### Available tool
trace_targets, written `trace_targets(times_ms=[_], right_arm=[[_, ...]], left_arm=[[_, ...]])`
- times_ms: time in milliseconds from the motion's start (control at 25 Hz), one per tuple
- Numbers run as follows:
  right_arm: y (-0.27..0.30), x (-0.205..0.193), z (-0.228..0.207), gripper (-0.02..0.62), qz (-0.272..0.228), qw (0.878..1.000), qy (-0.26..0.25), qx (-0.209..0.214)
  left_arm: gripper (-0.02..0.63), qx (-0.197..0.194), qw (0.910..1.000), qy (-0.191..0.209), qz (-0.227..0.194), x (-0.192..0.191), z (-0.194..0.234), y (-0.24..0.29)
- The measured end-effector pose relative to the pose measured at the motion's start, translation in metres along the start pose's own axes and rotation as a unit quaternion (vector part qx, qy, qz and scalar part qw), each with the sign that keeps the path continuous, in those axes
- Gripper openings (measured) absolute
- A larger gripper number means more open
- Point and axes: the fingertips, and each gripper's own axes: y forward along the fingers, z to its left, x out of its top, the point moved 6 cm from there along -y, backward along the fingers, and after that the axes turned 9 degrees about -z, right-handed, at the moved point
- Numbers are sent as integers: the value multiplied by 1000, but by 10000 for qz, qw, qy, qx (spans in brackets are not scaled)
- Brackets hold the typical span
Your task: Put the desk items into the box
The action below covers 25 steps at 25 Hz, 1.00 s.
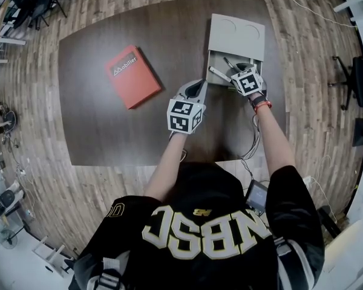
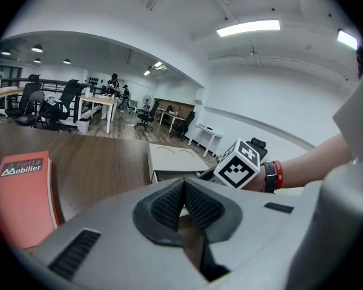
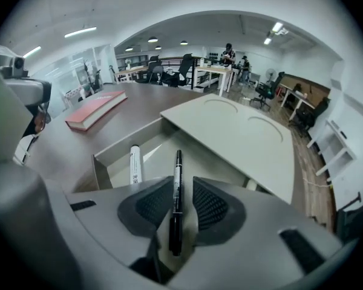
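Observation:
A grey box lies at the table's far right with its lid slid back and its near compartment open. A white marker lies inside it. My right gripper points steeply down into that compartment. In the right gripper view a black pen lies lengthwise between the gripper's pads, with a small gap on each side, so the jaws are open. My left gripper hovers just left of the box. Its pads meet with nothing between them.
A red book lies on the dark wooden table to the left of the box, also seen in the left gripper view. A cable hangs off the table's near right edge. Desks and office chairs stand around the room.

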Motion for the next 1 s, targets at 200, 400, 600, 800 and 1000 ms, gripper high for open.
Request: trace_targets(times_ms=[200,400,600,800,1000], right_arm=[[-34,11,3,101,-606,9974,295,-245],[-81,18,15,98,-1104,9901,631,-589],[-133,20,31,98,-1701,9769,1011,-806],[-183,15,51,87,-2226,9580,1367,-1187],[-231,8,69,71,-2723,9389,1509,-1466]], left_arm=[[14,78,9998,-37,-166,12,2,-10],[14,25,9992,74,-390,33,-1,-27],[14,-35,9978,275,-609,50,-11,-44],[14,-173,9955,476,-799,63,-24,-61],[14,-375,9911,748,-1033,72,-54,-72]])
